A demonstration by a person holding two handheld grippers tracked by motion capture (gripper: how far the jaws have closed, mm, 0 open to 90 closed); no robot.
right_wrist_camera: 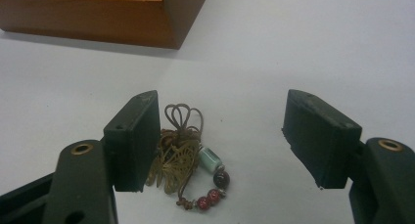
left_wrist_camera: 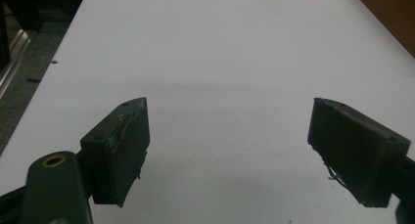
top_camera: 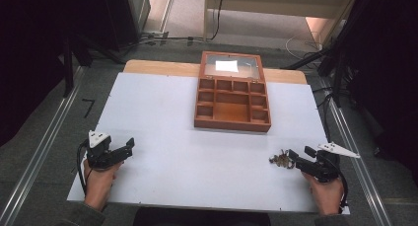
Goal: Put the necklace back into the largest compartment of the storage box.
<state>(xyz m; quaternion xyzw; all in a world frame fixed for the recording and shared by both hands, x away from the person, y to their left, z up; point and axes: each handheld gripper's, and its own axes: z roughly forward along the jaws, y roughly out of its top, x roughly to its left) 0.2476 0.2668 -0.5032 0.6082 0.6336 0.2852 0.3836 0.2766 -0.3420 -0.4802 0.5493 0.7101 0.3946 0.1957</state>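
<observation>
Resting low on table, right hand-held gripper jaws apart, straddling beaded charm.

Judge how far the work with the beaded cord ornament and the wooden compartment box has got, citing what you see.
Done: the wooden compartment box sits open, lid up, its compartments apparently empty. In hand: the right gripper, jaws open, straddles the beaded cord ornament lying on the white table, not yet gripped. The left gripper is open over bare table. Left: probably closing on the ornament, lifting it and placing it in a compartment.
</observation>
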